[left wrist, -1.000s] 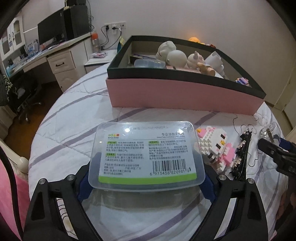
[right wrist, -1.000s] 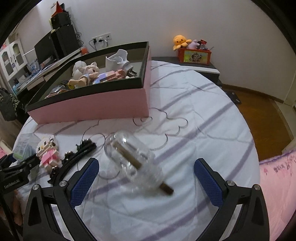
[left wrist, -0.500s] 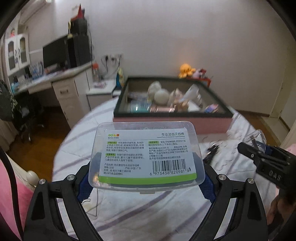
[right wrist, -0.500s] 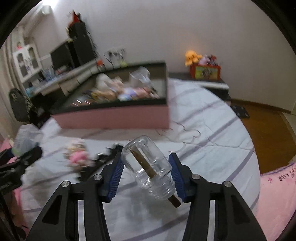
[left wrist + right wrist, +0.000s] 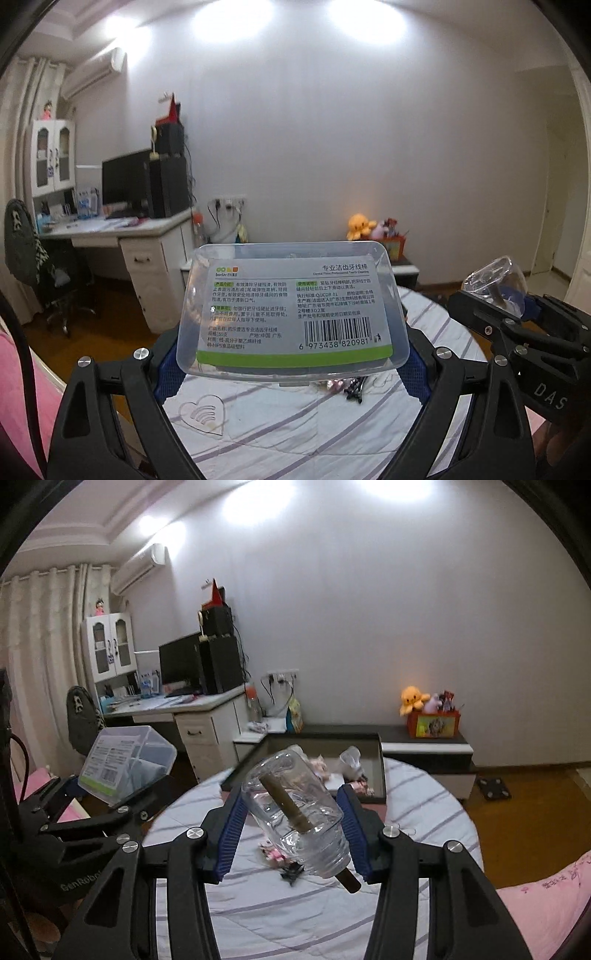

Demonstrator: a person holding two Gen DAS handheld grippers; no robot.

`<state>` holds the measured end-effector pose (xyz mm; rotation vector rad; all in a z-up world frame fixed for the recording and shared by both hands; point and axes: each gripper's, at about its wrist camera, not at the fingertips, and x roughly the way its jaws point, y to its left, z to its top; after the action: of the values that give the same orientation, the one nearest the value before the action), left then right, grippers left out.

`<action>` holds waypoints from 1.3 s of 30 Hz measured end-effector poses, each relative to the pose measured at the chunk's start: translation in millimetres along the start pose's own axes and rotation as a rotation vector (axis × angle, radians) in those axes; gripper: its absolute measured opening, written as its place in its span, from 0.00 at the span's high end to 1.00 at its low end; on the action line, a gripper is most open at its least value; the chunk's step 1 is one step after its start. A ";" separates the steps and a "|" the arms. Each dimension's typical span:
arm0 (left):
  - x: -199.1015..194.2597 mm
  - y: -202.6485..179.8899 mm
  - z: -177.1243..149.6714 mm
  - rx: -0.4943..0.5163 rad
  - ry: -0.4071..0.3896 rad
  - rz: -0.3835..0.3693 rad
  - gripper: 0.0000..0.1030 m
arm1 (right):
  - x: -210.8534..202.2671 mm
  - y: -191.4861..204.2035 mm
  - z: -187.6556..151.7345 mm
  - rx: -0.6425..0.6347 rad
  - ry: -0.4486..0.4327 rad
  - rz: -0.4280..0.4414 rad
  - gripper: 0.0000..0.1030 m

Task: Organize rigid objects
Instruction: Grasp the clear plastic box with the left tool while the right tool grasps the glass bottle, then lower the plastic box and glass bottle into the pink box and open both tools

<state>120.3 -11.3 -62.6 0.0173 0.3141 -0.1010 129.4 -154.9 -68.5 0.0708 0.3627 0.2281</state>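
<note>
My left gripper [image 5: 291, 363] is shut on a clear plastic floss-pick box [image 5: 291, 310] with a green-edged label, held high above the bed; the box also shows in the right wrist view [image 5: 125, 760]. My right gripper [image 5: 293, 832] is shut on a clear glass bottle [image 5: 295, 808] with a brown stick through it, lifted off the bed. The bottle also shows at the right of the left wrist view [image 5: 496, 284]. The pink storage box with a black rim [image 5: 380, 771], holding toys, stands behind the bottle on the bed.
A pink block toy [image 5: 271, 853] and a black beaded piece [image 5: 291, 873] lie on the striped white bedspread [image 5: 406, 904]. A desk with a monitor [image 5: 125, 184] stands left. A low dark shelf [image 5: 424, 746] with an orange plush stands along the far wall.
Both grippers rose and tilted up, carrying the floss box and the bottle higher. The right gripper, open a second ago, closed on the bottle and lifted it.
</note>
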 end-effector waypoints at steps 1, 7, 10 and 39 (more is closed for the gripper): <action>-7.3 0.4 2.3 0.001 -0.021 0.004 0.10 | -4.5 2.8 1.9 -0.006 -0.015 -0.004 0.50; -35.3 1.0 10.5 0.002 -0.082 0.014 0.10 | -28.1 15.6 10.2 -0.028 -0.064 -0.011 0.50; -42.5 0.9 12.7 0.003 -0.102 0.021 0.10 | -37.0 21.6 13.1 -0.040 -0.087 -0.011 0.50; 287.0 -0.4 11.2 0.024 0.366 -0.058 0.10 | 215.0 -60.5 31.3 0.006 0.248 -0.043 0.50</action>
<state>395.2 -39.8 -140.7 0.0508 0.6793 -0.1595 348.9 -164.3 -119.7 0.0402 0.6112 0.1934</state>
